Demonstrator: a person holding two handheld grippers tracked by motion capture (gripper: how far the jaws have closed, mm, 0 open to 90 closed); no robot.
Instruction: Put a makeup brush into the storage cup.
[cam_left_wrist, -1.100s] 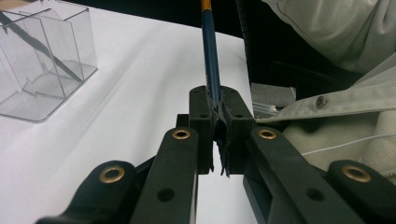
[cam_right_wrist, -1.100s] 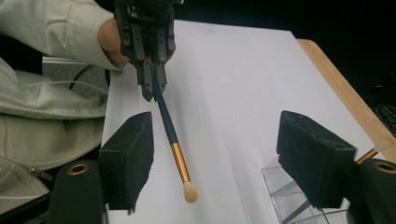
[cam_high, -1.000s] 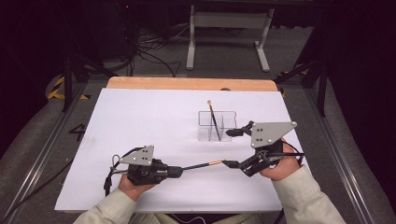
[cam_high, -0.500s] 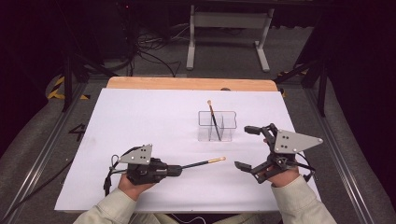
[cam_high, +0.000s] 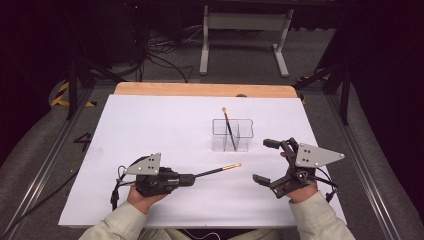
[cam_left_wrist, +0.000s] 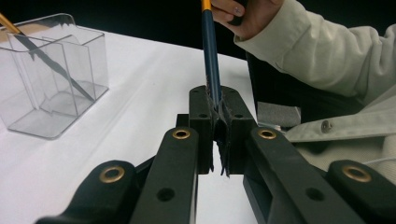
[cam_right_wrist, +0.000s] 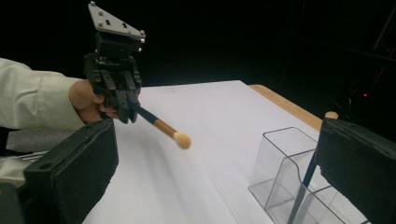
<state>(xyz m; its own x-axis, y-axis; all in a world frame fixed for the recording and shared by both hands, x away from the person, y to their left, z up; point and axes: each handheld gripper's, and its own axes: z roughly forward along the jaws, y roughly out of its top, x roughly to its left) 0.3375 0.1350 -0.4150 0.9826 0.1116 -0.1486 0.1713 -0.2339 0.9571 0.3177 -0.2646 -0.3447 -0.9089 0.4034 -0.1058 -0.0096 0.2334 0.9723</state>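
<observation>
On the white worktop (cam_high: 150, 130), seen from the high view, the left gripper (cam_high: 187, 178) is pinching one brush (cam_high: 220, 170) by its dark handle, and the brush points away from it toward the right gripper (cam_high: 265, 162). The right gripper stands with its jaws spread wide and holds nothing. Beyond both grippers, a little nearer to the right one, stands one clear holder (cam_high: 231, 134) with a second brush (cam_high: 229, 129) already leaning inside. So I judge that one brush is placed and one is left to place; I count two brushes, one holder and two grippers.

In the left gripper view, the jaws are pressed together on the blue handle of the held brush (cam_left_wrist: 210, 60), which rises straight ahead of them. The holder (cam_left_wrist: 51, 74) is ahead and to the left, with the other brush (cam_left_wrist: 46, 60) slanted in one compartment.

In the right gripper view, its own jaws are far apart with only air between them. The left gripper (cam_right_wrist: 125, 109) is ahead and to the left, and the tan tip of its brush (cam_right_wrist: 181, 140) points toward the camera. The holder (cam_right_wrist: 289, 177) is close, ahead and to the right, so the remaining move looks short.
</observation>
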